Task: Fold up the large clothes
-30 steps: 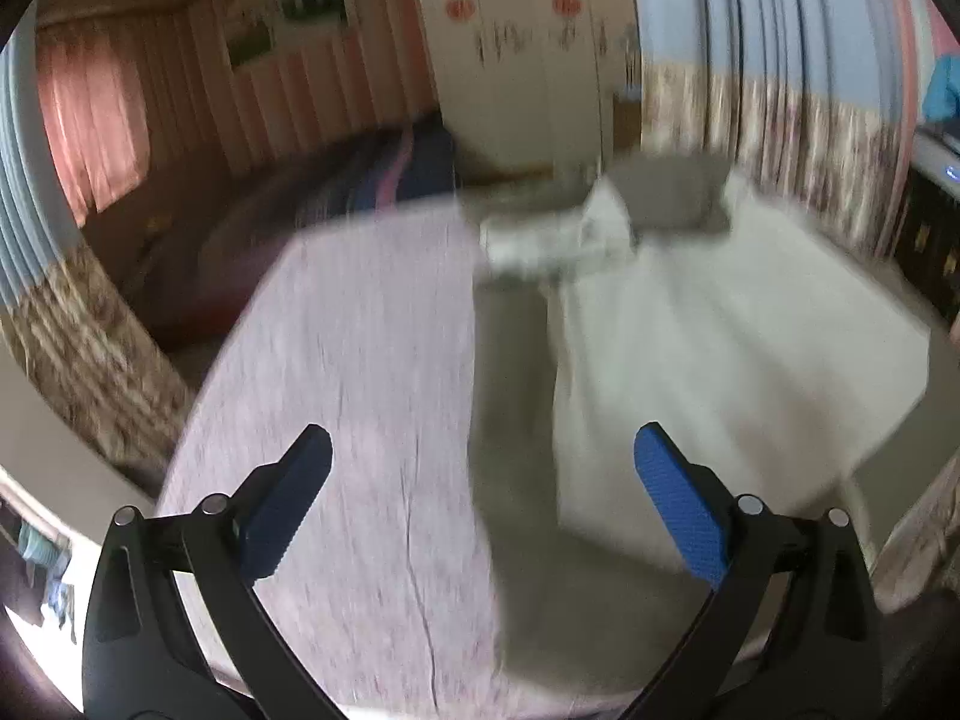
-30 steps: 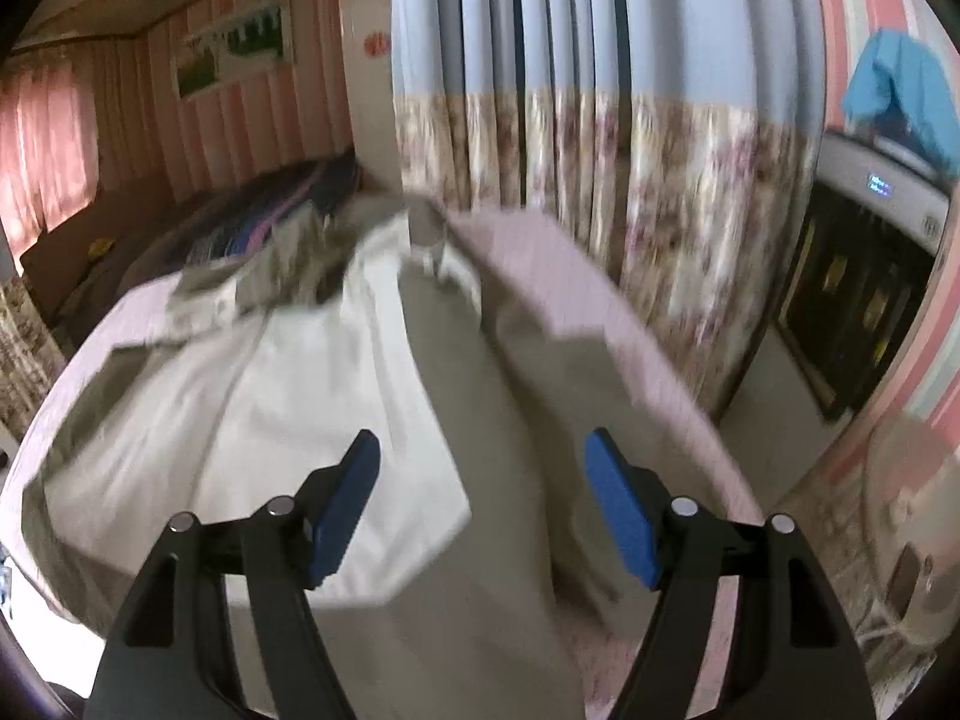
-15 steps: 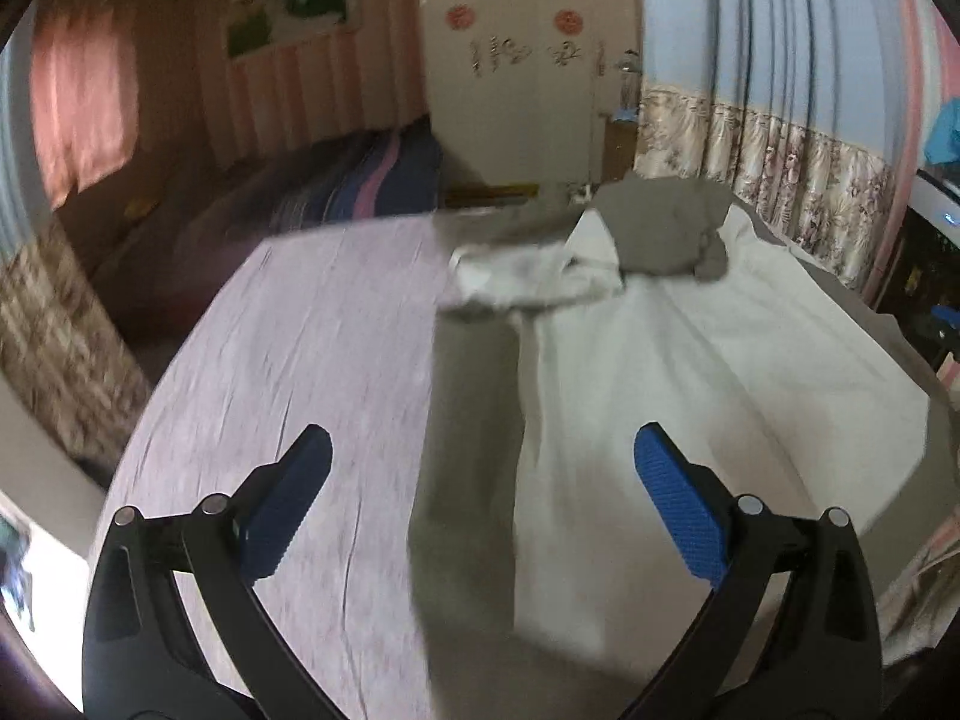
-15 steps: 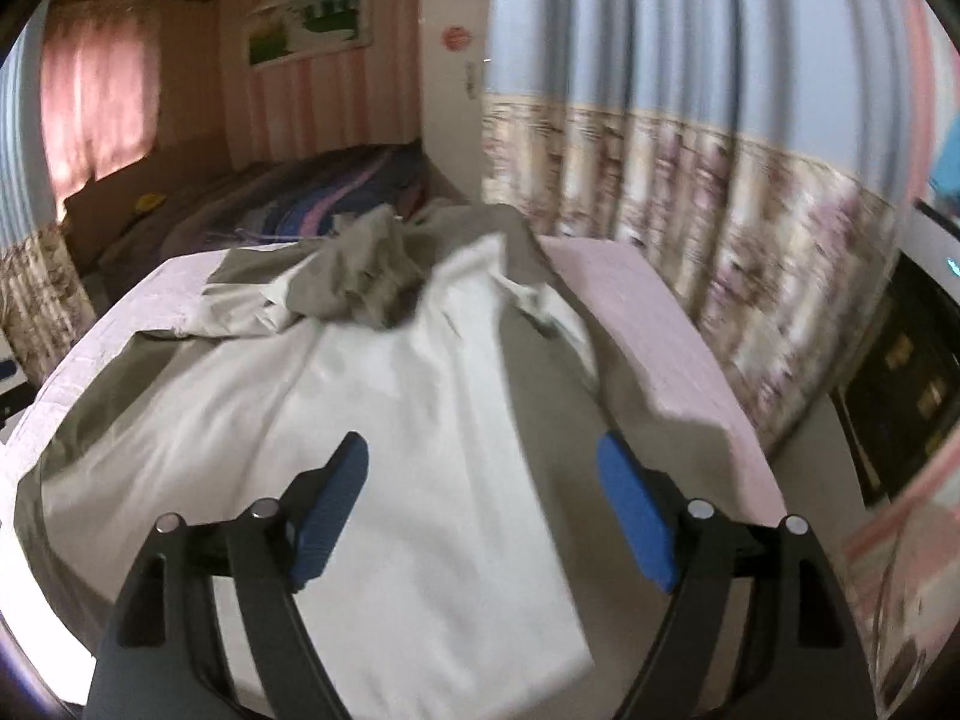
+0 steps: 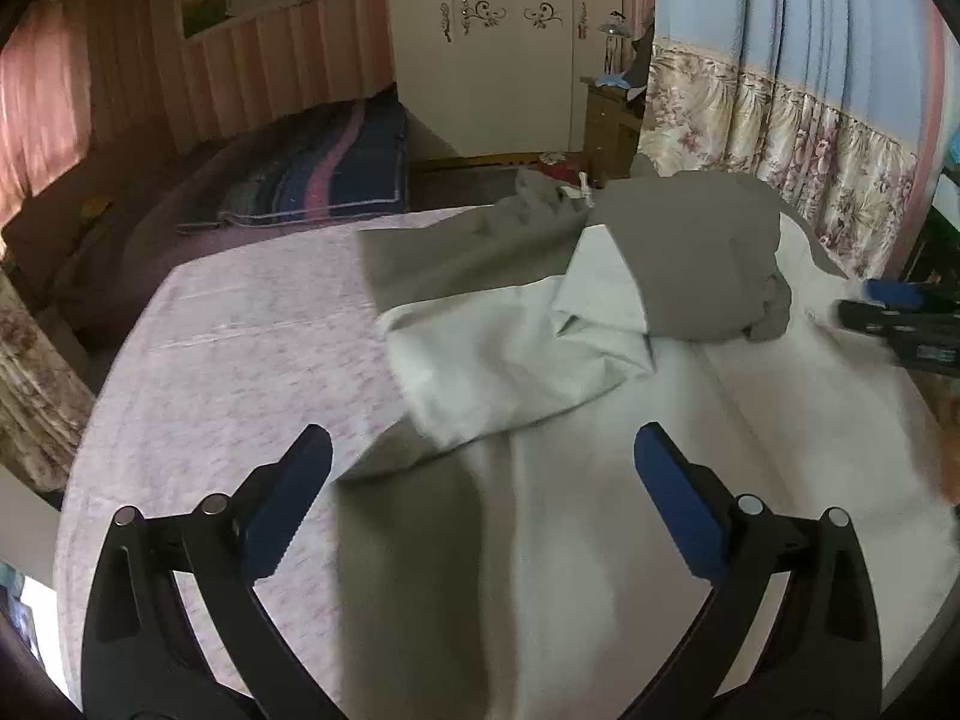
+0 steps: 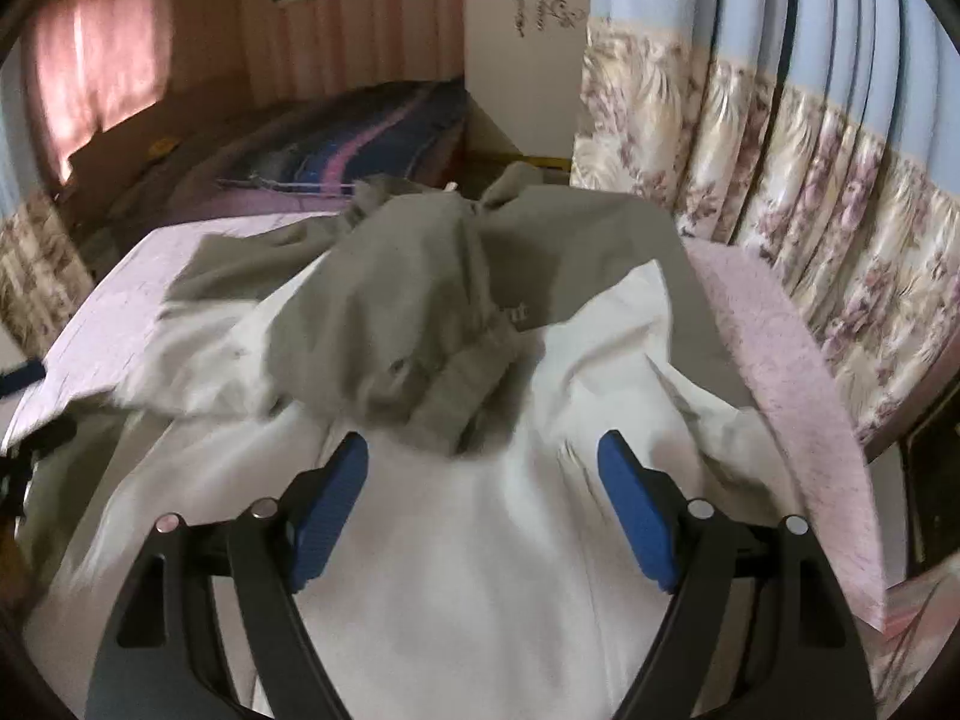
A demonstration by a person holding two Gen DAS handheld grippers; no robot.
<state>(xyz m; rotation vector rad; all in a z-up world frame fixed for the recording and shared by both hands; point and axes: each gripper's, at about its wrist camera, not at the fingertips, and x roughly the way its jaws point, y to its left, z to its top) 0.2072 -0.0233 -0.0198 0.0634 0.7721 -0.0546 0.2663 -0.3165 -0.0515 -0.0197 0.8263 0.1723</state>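
Blue-padded left gripper (image 5: 483, 498), angled downward at lower centre, jaws wide apart and empty above the garment (image 5: 600, 420) (grey outside, pale lining) spread on the pink bedcover (image 5: 240, 360). Right gripper (image 6: 483, 501), likewise tilted down, has just been opening; nothing between its jaws.

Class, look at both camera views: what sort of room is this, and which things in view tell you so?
Most likely a bedroom in a home. A bed with a pink sheet holds the spread garment, a decorated wardrobe stands at the back, and floral curtains hang alongside.
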